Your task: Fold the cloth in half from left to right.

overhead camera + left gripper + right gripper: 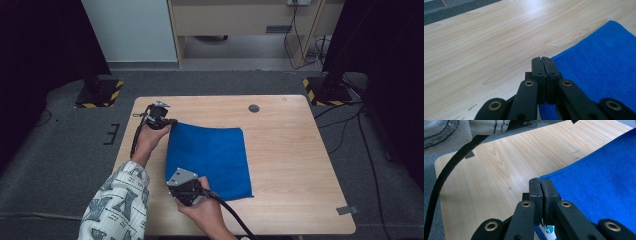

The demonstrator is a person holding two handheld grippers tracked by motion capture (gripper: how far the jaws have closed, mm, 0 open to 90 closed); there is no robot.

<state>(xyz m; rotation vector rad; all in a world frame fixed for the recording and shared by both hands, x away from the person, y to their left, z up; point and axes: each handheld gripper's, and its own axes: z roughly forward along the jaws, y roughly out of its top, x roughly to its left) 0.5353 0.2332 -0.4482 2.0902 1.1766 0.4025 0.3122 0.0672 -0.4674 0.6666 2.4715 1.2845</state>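
Observation:
A blue cloth (210, 155) lies flat on the wooden table (290, 150), left of its middle. My left gripper (172, 122) is at the cloth's far left corner, its jaws shut on that corner. In the left gripper view the closed gripper (542, 59) meets the cloth (604, 62) at its tip. At the near left corner my right gripper (171, 181) is shut on the cloth too. In the right gripper view the gripper (541, 181) pinches the cloth (604, 182), and a small white label shows low between the jaws.
A dark round grommet (254, 108) sits near the table's far edge. A strip of grey tape (346, 210) lies at the near right corner. Two stands with yellow-black bases (100, 92) (325, 90) flank the table on the floor, with cables behind.

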